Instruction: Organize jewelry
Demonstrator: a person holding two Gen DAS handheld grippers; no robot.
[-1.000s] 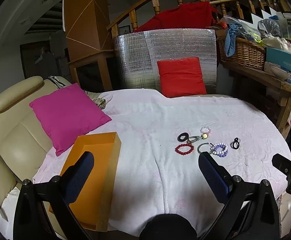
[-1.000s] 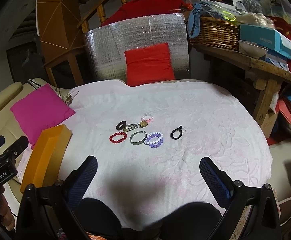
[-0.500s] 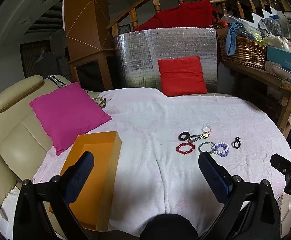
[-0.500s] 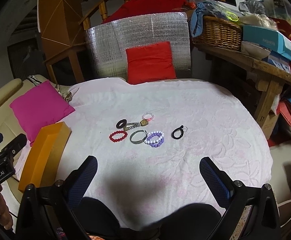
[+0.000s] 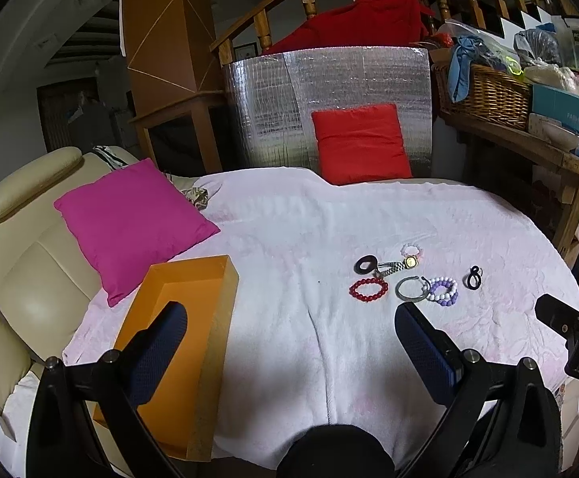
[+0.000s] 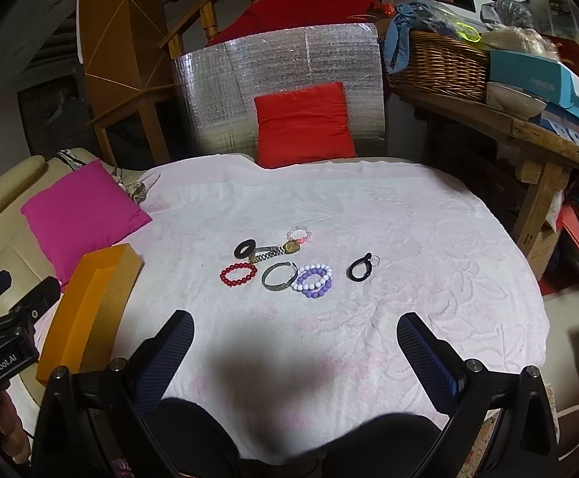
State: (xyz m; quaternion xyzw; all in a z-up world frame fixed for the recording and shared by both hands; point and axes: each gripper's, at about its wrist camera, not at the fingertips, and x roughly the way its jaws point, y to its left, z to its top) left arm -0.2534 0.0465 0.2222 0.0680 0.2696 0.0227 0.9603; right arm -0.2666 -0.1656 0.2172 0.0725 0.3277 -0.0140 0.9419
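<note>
Several pieces of jewelry lie together on the pale pink cloth: a red bead bracelet (image 6: pixel 238 274), a silver bangle (image 6: pixel 279 276), a purple and white bead bracelet (image 6: pixel 313 281), a gold watch (image 6: pixel 277 249), a black ring (image 6: pixel 245 247), a pink bead bracelet (image 6: pixel 299 234) and a black loop (image 6: pixel 360 269). An open orange box (image 5: pixel 178 354) sits at the cloth's left edge. My left gripper (image 5: pixel 291 352) hovers open over the near edge, its left finger above the box. My right gripper (image 6: pixel 295 354) is open and empty, well short of the jewelry.
A magenta cushion (image 5: pixel 130 223) lies beyond the box on a cream sofa (image 5: pixel 18 263). A red cushion (image 6: pixel 303 123) leans on a silver panel at the back. A wooden bench (image 6: pixel 528 131) with a wicker basket (image 6: pixel 441 63) and boxes stands at the right.
Both grippers have risen and drawn back slightly, so the jewelry sits a little lower and closer to centre. Nothing on the cloth has moved.
</note>
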